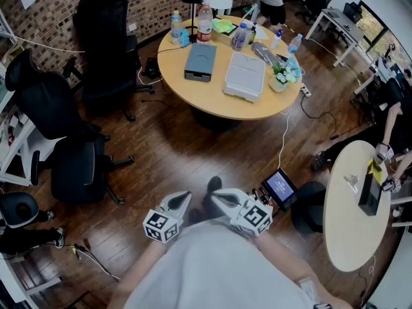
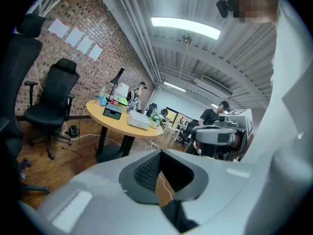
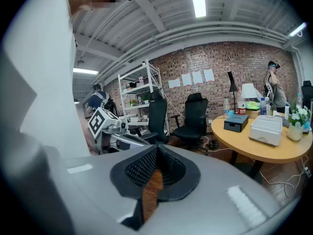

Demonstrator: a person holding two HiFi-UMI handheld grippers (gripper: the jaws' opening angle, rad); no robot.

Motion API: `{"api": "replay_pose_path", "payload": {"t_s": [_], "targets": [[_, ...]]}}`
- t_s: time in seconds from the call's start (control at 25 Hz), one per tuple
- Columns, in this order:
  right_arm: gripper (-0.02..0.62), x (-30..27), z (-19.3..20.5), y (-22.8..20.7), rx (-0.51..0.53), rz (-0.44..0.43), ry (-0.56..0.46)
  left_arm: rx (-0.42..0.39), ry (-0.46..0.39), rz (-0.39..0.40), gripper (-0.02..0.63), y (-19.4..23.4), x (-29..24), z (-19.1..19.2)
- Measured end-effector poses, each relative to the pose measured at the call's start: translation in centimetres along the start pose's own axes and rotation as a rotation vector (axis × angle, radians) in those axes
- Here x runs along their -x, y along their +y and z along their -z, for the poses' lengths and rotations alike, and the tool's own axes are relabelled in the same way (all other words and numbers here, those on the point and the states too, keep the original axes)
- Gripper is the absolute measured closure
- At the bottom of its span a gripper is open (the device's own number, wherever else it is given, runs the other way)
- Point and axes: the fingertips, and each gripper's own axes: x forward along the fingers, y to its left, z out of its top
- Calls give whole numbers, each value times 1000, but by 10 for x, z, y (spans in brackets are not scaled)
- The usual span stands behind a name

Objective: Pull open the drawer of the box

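A dark grey box (image 1: 200, 62) lies on the round wooden table (image 1: 193, 92), with a white box (image 1: 244, 76) to its right. Both are far from me, across open floor. My left gripper (image 1: 177, 205) and right gripper (image 1: 222, 198) are held side by side close to my body, both shut and empty. In the left gripper view the shut gripper (image 2: 159, 173) points toward the table, where the dark box (image 2: 113, 112) and white box (image 2: 138, 121) show small. The right gripper view shows the shut gripper (image 3: 152, 173), the dark box (image 3: 236, 122) and the white box (image 3: 265, 129).
Black office chairs (image 1: 106, 44) stand left of the table. Bottles (image 1: 205, 23), a lamp and a small plant (image 1: 283, 76) crowd its far side. Cables trail on the wood floor. A small screen (image 1: 280, 187) sits by my right. A second table (image 1: 351, 211) stands at right.
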Motion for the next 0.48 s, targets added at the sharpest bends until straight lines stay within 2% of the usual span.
{"api": "replay_pose_path", "payload": {"t_s": [0.12,0.28,0.48], "targets": [[595,-3,3,-12,-6,-7,1,-1,11,-13,601,6,-7,0],[596,-7,-9,-35,20,-23,-2,-43,23,-34,601,19,-26,-14],[596,-5,-12,-80,29,6,18,-85,53,-4,600,27,-67,-42]]}}
